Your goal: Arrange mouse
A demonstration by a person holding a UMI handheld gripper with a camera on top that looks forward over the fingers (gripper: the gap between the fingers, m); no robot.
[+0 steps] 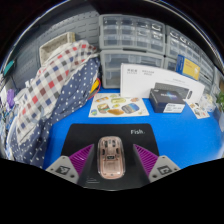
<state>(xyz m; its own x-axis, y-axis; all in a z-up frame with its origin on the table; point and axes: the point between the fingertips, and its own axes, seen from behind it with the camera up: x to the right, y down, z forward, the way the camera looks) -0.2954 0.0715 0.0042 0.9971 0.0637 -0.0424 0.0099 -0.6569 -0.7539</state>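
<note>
Here the mouse [109, 155] is a smooth, rounded thing in pale pink-beige colour, with a darker strip and a wheel along its middle. It lies between the two fingers of the gripper [110, 158], at the near edge of the blue mat [150, 128]. The purple pads [80, 157] stand close to its left and right sides, but it is not possible to tell if they press on it or leave a small gap. The fingers are dark, with ridged pads, and they point forward and level over the mat.

The mat is flat, and the white word "Fish" is printed on it, just right of the mouse. Farther away lie a white box [143, 79], a dark box [168, 100] and a printed sheet [118, 105]. On the left hangs a checked cloth [50, 95]. Behind stand translucent plastic drawers [135, 35].
</note>
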